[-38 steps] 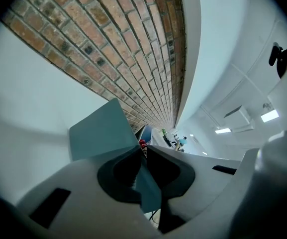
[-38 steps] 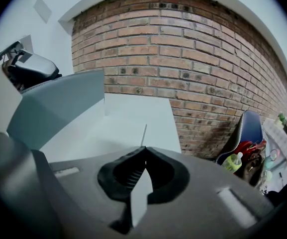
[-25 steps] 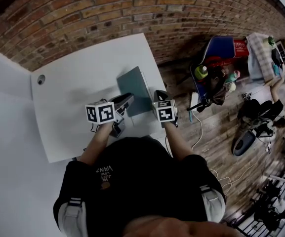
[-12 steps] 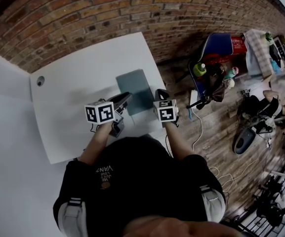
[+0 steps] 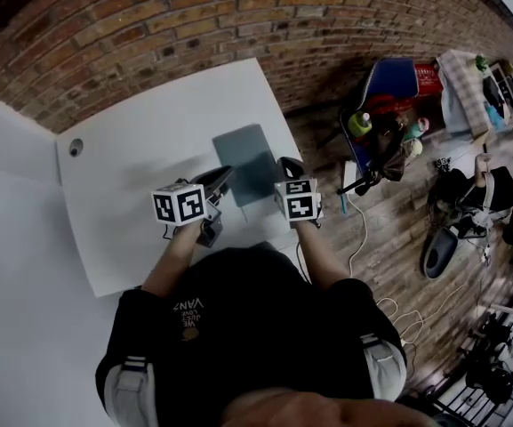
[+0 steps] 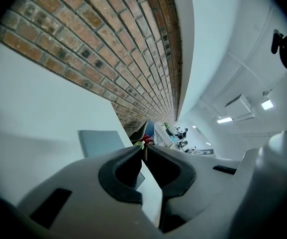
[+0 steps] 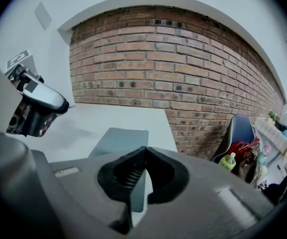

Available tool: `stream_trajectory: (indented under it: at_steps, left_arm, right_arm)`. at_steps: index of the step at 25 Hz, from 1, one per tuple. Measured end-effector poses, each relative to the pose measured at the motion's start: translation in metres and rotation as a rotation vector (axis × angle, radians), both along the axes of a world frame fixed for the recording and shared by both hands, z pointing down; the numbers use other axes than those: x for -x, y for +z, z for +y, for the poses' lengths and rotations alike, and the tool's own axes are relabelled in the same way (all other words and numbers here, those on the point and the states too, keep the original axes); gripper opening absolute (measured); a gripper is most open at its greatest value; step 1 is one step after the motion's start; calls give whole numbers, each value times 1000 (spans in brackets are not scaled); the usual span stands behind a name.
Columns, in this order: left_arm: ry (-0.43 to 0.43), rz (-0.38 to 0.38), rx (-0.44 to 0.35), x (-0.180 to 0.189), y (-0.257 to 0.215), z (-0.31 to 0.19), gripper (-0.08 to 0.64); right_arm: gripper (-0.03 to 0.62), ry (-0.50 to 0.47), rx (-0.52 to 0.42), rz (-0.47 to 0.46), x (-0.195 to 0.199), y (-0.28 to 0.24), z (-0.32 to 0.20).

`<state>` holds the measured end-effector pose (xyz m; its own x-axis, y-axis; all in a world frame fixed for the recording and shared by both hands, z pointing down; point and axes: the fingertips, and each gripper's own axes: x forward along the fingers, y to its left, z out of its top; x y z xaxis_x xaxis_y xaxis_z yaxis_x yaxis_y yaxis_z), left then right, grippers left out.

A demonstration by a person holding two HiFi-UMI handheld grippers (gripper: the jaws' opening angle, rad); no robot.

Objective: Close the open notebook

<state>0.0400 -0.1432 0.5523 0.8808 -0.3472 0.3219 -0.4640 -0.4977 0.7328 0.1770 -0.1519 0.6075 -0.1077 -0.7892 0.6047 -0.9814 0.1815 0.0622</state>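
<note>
The notebook (image 5: 249, 163) lies closed on the surface (image 5: 140, 185). The left tool (image 6: 144, 147) has jaws just closing to a narrow empty slit. The right tool (image 7: 144, 149) has jaws together, empty.

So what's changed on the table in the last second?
The cover of the notebook, slightly raised a second ago, now lies flat: closed. The left gripper has just been closing its fingers, with nothing between them. Both grippers still hover at the notebook's near edge; the right gripper has its fingers together, empty. The table is unchanged.
</note>
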Motion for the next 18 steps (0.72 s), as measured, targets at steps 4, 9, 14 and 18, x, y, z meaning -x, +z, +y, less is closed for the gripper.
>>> stream_trajectory:
  at_steps: [4,9,14,18]
  left_arm:
    - [-8,2,-12,10,-2,-1,24]
    - [-14,-20,-39,25,-2,0,9]
    - [-7,-40,-74,39,-4,2,8]
    - [-6,-72,-116,55,-6,5,8]
  right_arm:
    - [-2,-2,-14,-12,11,-7,0]
    - [-2,-2,-34,-30,26,-15,4]
    - [-2,4,-64,-47,40,-26,7]
    - [-2,16,-89,-64,52,-34,12]
